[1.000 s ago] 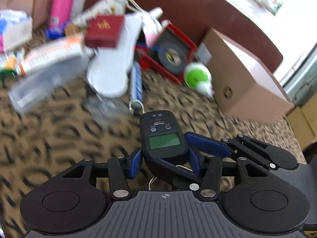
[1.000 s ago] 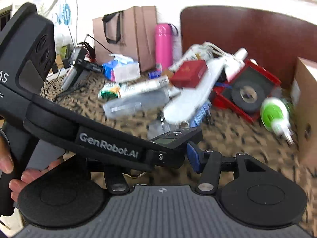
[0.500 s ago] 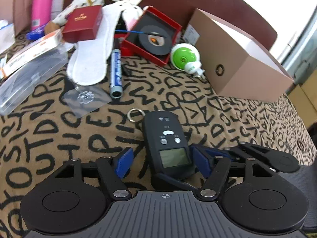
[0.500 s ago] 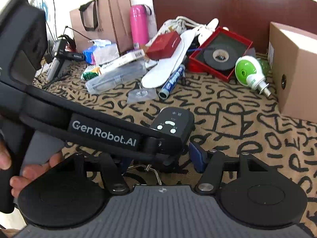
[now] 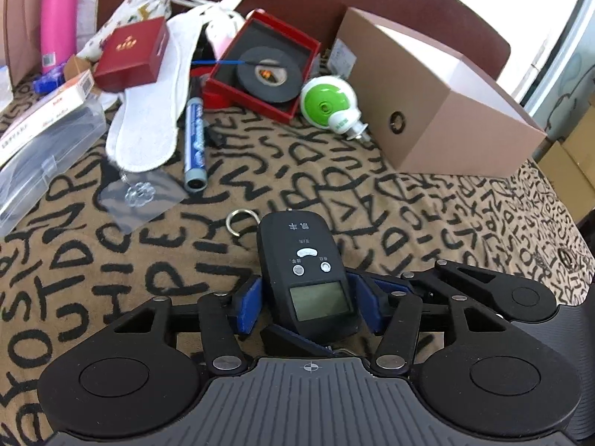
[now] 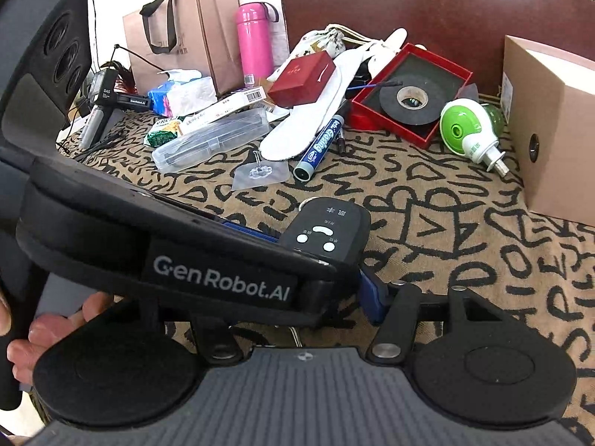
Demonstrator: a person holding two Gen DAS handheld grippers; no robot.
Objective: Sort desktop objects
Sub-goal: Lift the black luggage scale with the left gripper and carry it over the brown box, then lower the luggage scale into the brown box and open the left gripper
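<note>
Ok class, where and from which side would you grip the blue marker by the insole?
Take the marker across its barrel near the grey end, from above. It lies flat, and the insole crowds its far half, so the near half probably leaves most room.

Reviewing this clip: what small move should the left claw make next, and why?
Probably finish closing, then lift slightly. The left claw is closing with the black hanging scale between its blue pads, and the scale seems to rest on the patterned cloth, apart from the clutter behind.
</note>
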